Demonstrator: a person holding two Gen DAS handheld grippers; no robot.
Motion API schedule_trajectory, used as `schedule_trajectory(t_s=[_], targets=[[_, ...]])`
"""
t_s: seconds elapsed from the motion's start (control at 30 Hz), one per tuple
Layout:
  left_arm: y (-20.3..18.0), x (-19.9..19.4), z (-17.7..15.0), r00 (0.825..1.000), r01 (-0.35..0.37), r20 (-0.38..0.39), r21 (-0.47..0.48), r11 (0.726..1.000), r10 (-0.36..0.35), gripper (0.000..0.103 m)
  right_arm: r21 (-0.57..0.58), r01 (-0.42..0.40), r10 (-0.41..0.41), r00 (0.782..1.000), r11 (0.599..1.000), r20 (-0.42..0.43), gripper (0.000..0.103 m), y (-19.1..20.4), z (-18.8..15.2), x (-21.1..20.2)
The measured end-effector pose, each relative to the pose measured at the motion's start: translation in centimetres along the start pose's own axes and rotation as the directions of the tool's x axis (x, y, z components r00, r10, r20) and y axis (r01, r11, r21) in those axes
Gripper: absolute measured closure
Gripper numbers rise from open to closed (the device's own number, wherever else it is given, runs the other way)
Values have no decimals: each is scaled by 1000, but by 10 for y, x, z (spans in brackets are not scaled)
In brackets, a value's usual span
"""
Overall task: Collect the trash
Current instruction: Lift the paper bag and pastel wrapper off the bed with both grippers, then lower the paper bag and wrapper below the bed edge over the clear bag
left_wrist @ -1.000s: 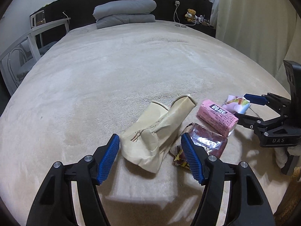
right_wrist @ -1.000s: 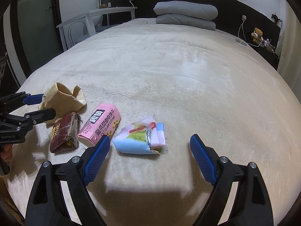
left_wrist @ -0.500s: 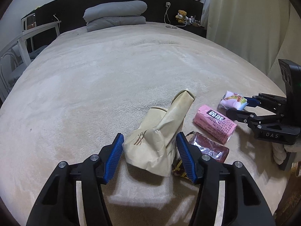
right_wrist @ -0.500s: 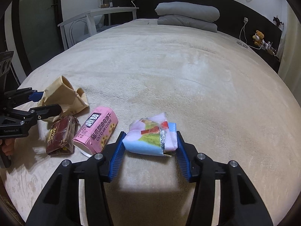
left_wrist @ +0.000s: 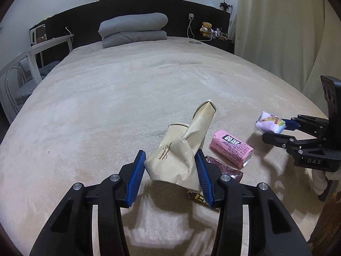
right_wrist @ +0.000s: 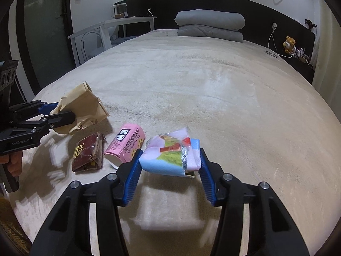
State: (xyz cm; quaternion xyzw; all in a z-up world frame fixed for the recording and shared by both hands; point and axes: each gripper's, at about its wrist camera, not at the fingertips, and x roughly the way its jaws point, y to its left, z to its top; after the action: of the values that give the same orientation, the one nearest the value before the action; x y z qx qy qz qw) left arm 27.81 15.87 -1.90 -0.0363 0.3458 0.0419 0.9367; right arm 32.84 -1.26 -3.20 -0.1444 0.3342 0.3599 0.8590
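Observation:
A crumpled tan paper bag (left_wrist: 181,149) hangs just above the beige bed cover (left_wrist: 127,98). My left gripper (left_wrist: 170,155) is closing its jaws, and both blue pads press on the bag's sides. My right gripper (right_wrist: 170,152) is shut on a pastel snack packet (right_wrist: 170,157) with a foil strip, held a little above the cover. On the bed between the two lie a pink cookie carton (right_wrist: 125,144) and a dark brown wrapper (right_wrist: 87,151). Seen from the right wrist, the left gripper (right_wrist: 57,111) holds the bag (right_wrist: 85,104) at the left.
A folded grey duvet (left_wrist: 134,28) lies at the black headboard. White chair and table frames (left_wrist: 21,68) stand left of the bed, and a curtain (left_wrist: 277,32) hangs on the right. A teddy bear (left_wrist: 205,28) and charger cables sit on the far shelf.
Both grippers closed from wide open. The left one took the paper bag and the right one took the snack packet. Both items have risen slightly off the bed.

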Motion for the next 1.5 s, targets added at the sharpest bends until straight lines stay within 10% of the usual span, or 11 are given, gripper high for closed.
schedule_trajectory(t_s=[1.5], targets=[[-86,-191,-122,975,62,220,-219,974,-12,57,143,-104,86,988,984,126,52,73,-142,-184]])
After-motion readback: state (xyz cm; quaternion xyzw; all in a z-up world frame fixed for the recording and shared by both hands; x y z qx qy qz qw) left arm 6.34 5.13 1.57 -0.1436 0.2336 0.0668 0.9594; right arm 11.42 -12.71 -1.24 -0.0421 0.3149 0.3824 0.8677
